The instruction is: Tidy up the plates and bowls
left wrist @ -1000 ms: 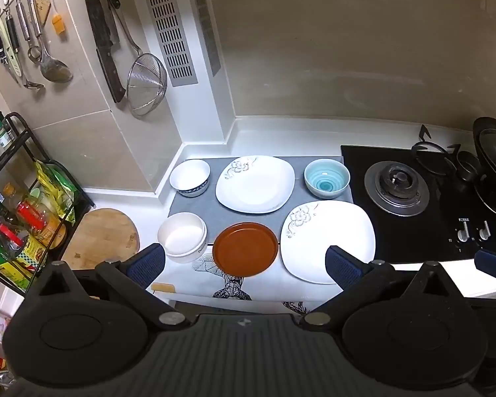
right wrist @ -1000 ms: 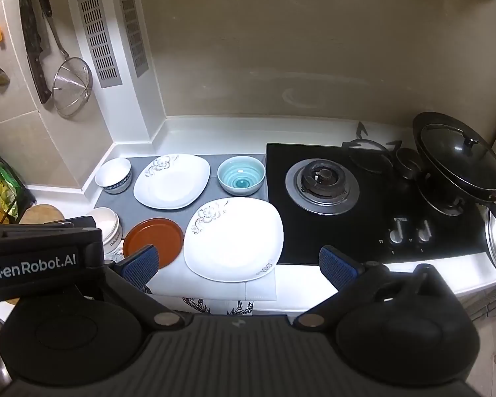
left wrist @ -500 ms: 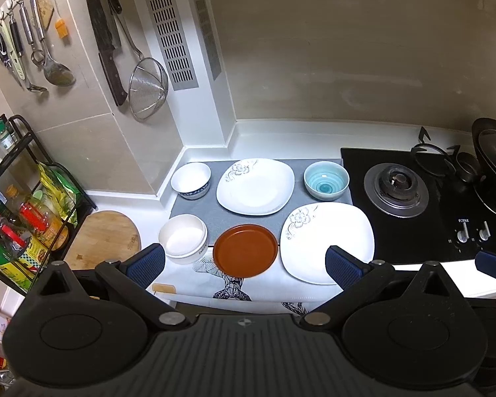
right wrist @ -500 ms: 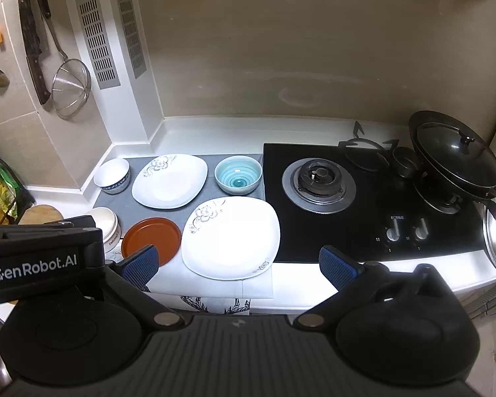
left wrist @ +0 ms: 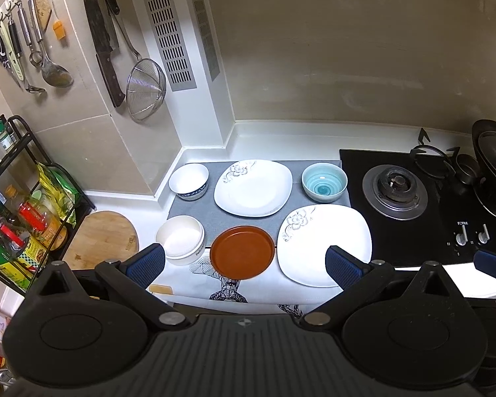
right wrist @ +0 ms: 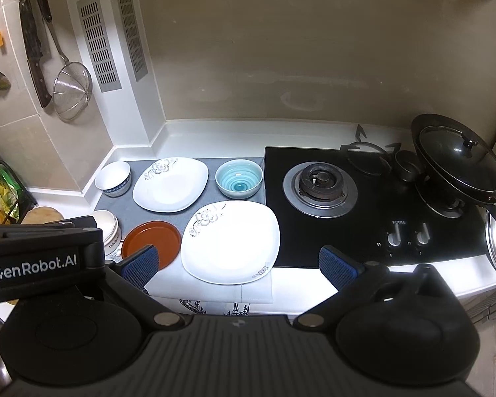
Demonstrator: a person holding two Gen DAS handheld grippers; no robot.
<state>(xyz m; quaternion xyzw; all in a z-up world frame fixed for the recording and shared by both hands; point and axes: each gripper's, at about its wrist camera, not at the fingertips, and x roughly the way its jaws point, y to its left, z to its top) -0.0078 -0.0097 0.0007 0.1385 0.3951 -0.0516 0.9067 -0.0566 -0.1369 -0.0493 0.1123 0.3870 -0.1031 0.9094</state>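
On the tabletop (left wrist: 314, 139) both claws, left claw (left wrist: 244, 259) and right claw (right wrist: 238, 263), hang wide open and empty; the big plate (right wrist: 229, 241) overhangs the edge and may slip if nudged.

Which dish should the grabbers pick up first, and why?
Probably the left gripper should lower onto the brown plate. Its jaws are open and empty, that plate lies right ahead between them, and it would likely stack on the big white plate beside it.

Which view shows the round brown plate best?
The left wrist view: the round brown plate sits whole and unobstructed between the open claw's fingers. In the right wrist view, that plate lies off to the left, its near edge hidden behind a blue finger pad.
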